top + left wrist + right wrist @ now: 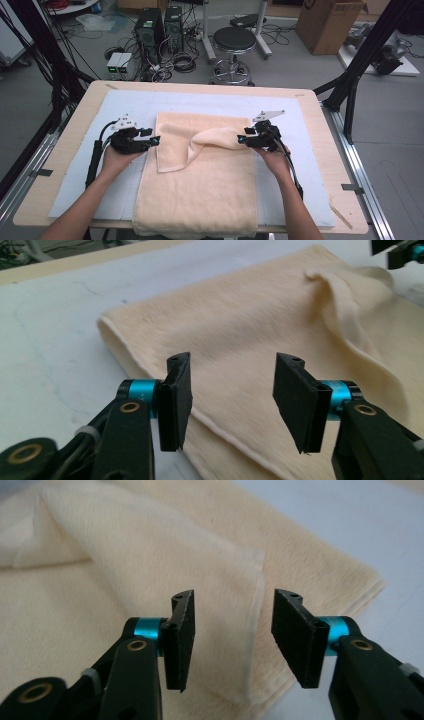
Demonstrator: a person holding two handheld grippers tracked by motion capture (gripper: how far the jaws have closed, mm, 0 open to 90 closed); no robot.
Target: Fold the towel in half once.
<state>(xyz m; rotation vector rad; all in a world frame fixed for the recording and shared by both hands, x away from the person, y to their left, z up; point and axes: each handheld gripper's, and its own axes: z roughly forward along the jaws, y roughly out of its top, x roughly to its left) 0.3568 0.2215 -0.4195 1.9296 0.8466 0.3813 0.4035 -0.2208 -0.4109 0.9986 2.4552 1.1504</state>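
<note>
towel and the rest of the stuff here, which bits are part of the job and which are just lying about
Part of the job:
- towel, half folded
- left gripper, open at its left edge
- right gripper, open at its right edge
- white mat under it

Lying about:
- stool
- cardboard box
- computer towers
- floor cables

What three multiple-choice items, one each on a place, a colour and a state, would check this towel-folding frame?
1. Where does the towel lie?
A. on the white mat on the table
B. on the black stool
C. on the floor

2. What colour is the towel?
A. dark blue
B. pale cream
C. red

3. How do the jaws of the left gripper stand?
A. shut on the towel's edge
B. shut on nothing
C. apart, with nothing pressed between them

Key:
1 A, the high view shows it spread over the white mat.
2 B, it is cream in every view.
3 C, the left gripper view shows a clear gap between the pads, with the towel beyond.
</note>
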